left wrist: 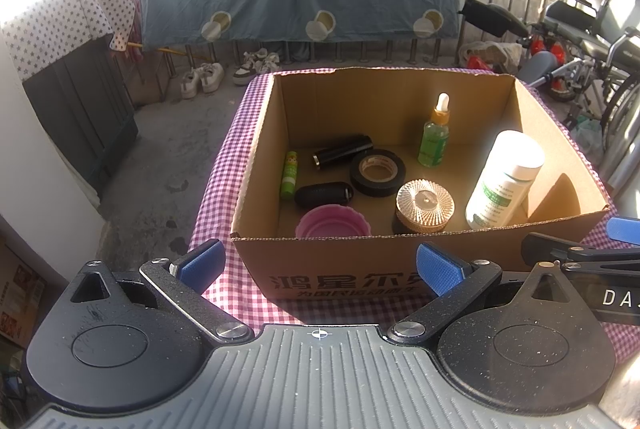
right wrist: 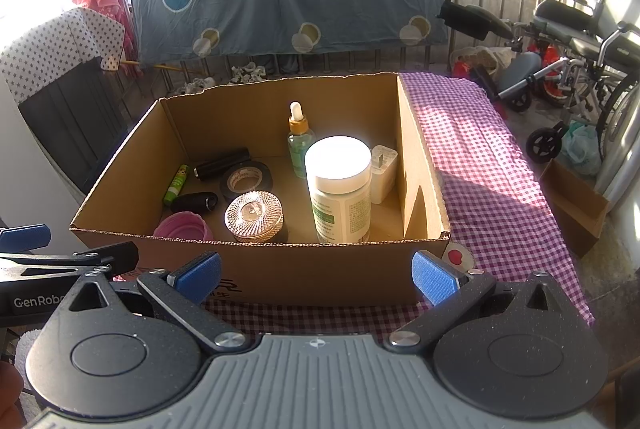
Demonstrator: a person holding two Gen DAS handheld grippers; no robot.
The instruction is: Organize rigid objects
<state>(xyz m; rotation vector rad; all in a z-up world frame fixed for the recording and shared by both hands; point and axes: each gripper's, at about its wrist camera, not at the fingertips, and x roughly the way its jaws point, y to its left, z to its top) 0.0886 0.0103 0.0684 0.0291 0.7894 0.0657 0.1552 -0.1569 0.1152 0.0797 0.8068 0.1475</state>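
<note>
Blue-padded left tongs and right tongs gaped wide, empty, just short of cardboard box. Ahead, inside box: white bottle, tape roll, dropper bottle, pink cup. Checked table beyond right tongs bare; sorting judged nearly done.

Can't see the white charger from the left wrist at all, tucked behind the white bottle. Box print half blocked by blue pads. Label text on bottle too tiny, cap blown out at 12 o'clock.
</note>
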